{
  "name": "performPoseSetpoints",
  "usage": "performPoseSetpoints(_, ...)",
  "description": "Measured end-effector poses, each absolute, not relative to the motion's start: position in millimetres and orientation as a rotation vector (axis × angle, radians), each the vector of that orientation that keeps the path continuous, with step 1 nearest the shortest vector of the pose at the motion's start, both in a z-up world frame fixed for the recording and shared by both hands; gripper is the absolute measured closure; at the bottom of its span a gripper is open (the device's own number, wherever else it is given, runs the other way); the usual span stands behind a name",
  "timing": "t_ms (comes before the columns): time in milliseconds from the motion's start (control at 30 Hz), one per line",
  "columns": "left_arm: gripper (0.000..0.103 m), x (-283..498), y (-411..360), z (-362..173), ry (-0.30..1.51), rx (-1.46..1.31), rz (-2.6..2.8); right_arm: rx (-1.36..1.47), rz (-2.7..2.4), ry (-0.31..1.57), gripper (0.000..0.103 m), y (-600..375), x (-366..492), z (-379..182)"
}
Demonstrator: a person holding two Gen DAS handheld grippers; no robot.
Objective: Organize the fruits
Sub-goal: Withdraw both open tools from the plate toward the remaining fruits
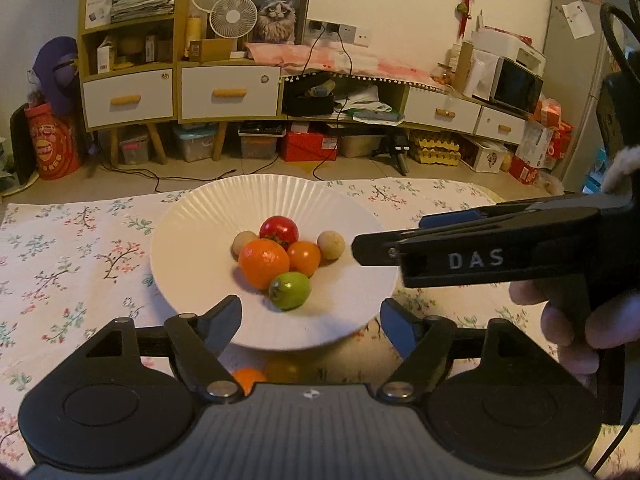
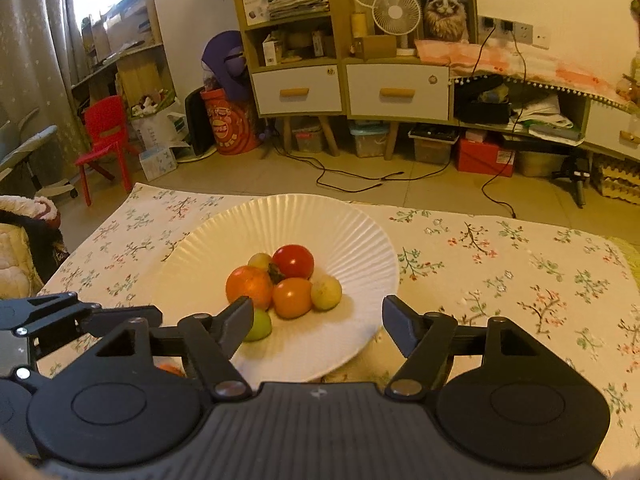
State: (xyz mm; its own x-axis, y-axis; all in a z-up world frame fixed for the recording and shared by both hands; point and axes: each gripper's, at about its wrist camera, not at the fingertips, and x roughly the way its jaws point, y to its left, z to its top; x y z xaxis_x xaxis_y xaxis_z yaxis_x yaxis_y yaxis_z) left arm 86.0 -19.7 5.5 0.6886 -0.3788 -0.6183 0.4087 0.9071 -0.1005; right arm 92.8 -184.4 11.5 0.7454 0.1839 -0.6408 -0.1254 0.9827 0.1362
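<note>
My left claw (image 1: 310, 314) stands apart with nothing between its fingers, just over the near rim of the white plate (image 1: 192, 248). My right claw (image 2: 316, 322) is likewise spread and empty, at the plate's near edge. On the plate, clustered at its middle and touching one another, lie a red tomato (image 1: 279, 231), a large orange (image 1: 264, 263), a smaller orange fruit (image 1: 305, 257), a green fruit (image 1: 289, 290) nearest me, and two tan round ones (image 1: 331, 245) (I cannot tell what kind). The plate rests on the table's floral cloth (image 1: 68, 264).
</note>
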Motion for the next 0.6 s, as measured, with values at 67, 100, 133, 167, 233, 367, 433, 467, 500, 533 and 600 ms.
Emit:
performPoseSetpoints(67,0.025,83.1,-16.6,7.0,0.684,0.046,-0.436,0.087,0.167,0.708,0.031,-184.0,89.2,13.1)
performPoseSetpoints(100,0.023,81.7,-14.6,7.9,0.684,0.045,-0.434,0.085,0.166,0.706,0.03,-183.2,87.1,14.2)
performPoseSetpoints(133,0.022,79.5,-12.4,8.8,0.683,0.045,-0.434,0.082,0.167,0.702,0.028,-181.4,83.8,15.3)
performPoseSetpoints(167,0.022,77.6,-10.8,9.7,0.682,0.047,-0.434,0.079,0.169,0.699,0.028,-180.2,81.8,16.3)
performPoseSetpoints(233,0.018,73.1,-6.0,10.7,0.682,0.048,-0.428,0.069,0.173,0.693,0.024,-176.2,76.4,17.9)
performPoseSetpoints(367,0.017,66.8,2.6,10.0,0.687,0.054,-0.42,0.06,0.185,0.681,0.021,-170.0,66.5,19.9)
performPoseSetpoints(433,0.014,63.7,5.7,9.8,0.692,0.056,-0.413,0.057,0.189,0.676,0.019,-167.3,62.7,20.4)
performPoseSetpoints(467,0.014,62.0,7.4,9.4,0.692,0.056,-0.409,0.054,0.192,0.674,0.019,-165.5,61.0,20.6)
performPoseSetpoints(500,0.012,61.2,9.7,9.1,0.693,0.054,-0.404,0.051,0.194,0.673,0.018,-164.2,59.5,20.7)
performPoseSetpoints(533,0.01,58.8,11.8,8.7,0.692,0.052,-0.401,0.049,0.197,0.669,0.017,-163.2,57.7,20.9)
performPoseSetpoints(600,0.009,56.4,15.7,8.0,0.689,0.049,-0.392,0.055,0.202,0.662,0.013,-162.0,55.0,20.3)
